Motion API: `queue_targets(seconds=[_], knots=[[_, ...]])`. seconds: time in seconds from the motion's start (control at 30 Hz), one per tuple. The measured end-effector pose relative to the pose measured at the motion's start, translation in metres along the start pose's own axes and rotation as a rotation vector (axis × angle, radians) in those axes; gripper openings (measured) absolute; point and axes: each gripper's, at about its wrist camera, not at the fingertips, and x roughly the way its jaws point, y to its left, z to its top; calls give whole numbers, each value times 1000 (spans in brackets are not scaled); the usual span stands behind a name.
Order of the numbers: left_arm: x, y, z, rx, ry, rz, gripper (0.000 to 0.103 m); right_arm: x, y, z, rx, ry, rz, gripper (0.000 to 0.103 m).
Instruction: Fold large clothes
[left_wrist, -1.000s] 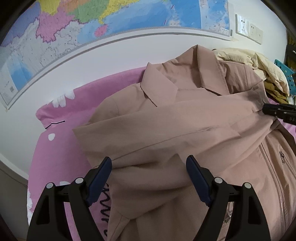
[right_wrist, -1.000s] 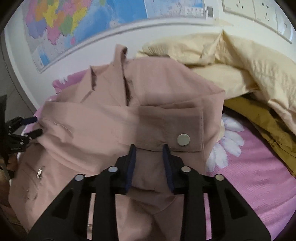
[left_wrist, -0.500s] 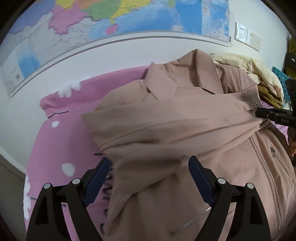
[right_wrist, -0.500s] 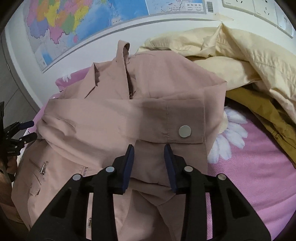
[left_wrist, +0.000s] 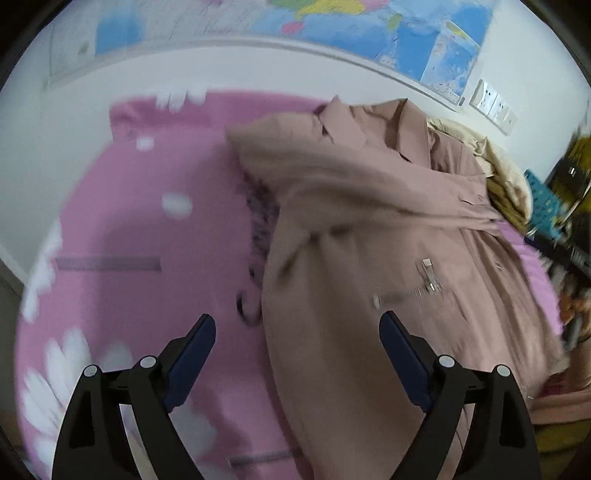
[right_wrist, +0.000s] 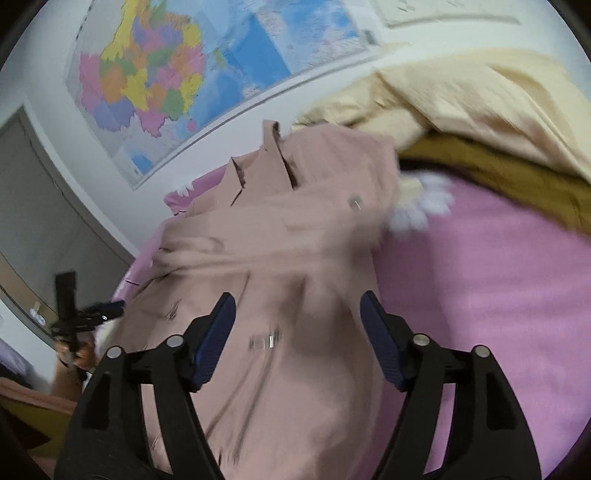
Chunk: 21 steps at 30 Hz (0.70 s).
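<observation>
A colourful map (right_wrist: 177, 85) hangs on the white wall (left_wrist: 140, 81) above wall sockets (left_wrist: 493, 109).

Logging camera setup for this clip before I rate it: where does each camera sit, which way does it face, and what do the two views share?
Left wrist: on the left gripper, angled down at the left edge of the pink jacket on the pink bedspread; its jaws are opening, gripping nothing.
Right wrist: on the right gripper, angled down at the jacket's right side, yellow clothes behind; its jaws are opening, empty; a hand holds the left gripper at far left.
Shared: jacket, bedspread, wall map.
</observation>
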Motion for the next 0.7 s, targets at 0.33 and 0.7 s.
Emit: queue_targets(seconds=[0.33,0.7], knots=[[-11,-14,-48,-13,35,-180,87,-42,-37,-70,176,21,32,75],[-21,-32,-76,-26,70,-389,91,-39,-8,-102,99,91,134,75]])
